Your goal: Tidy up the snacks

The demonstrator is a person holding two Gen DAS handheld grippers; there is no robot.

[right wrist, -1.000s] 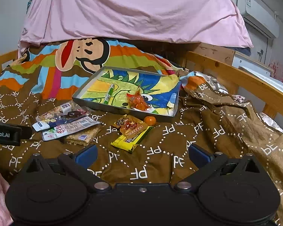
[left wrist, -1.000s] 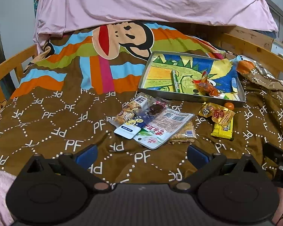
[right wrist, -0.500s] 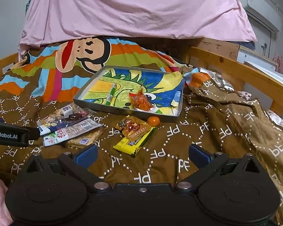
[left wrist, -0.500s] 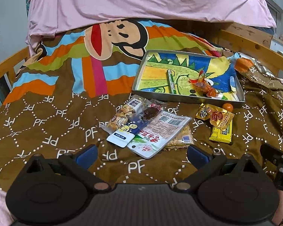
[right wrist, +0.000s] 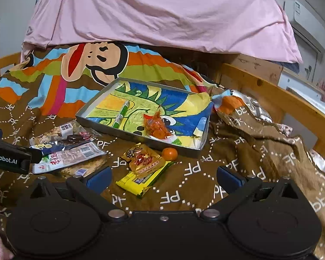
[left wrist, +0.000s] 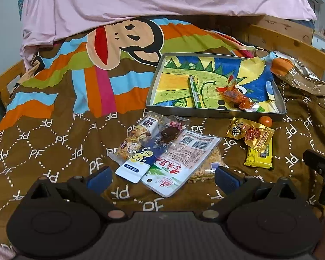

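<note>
the snacks lie on a brown patterned blanket point(left wrist: 54, 143) in two loose groups before a shallow metal tray point(left wrist: 214, 113). left group: a white packet with red lettering point(left wrist: 179, 158) lies with its long axis diagonal, printed end toward the left gripper point(left wrist: 162, 176), barcode end toward the tray; it overlaps a blue-and-white sachet point(left wrist: 140, 162), a clear bag of mixed nuts point(left wrist: 138, 136) and a grain bar point(left wrist: 212, 162), which is mostly hidden beneath it. right group: a gold packet point(right wrist: 144, 157) rests on a yellow bar point(right wrist: 143, 178) whose long axis runs diagonally toward the tray; a small orange fruit point(right wrist: 169, 153) sits just beside the tray wall. inside the tray, on a dinosaur drawing, lie a green marker point(right wrist: 121, 113) and a crinkled orange wrapper point(right wrist: 157, 127); its contents are hard to make out. both the left gripper and the right gripper point(right wrist: 162, 177) hover with jaws spread wide, holding nothing. each gripper body is cut off by the lower frame edge. a pink sheet point(right wrist: 158, 13) hangs behind.
</note>
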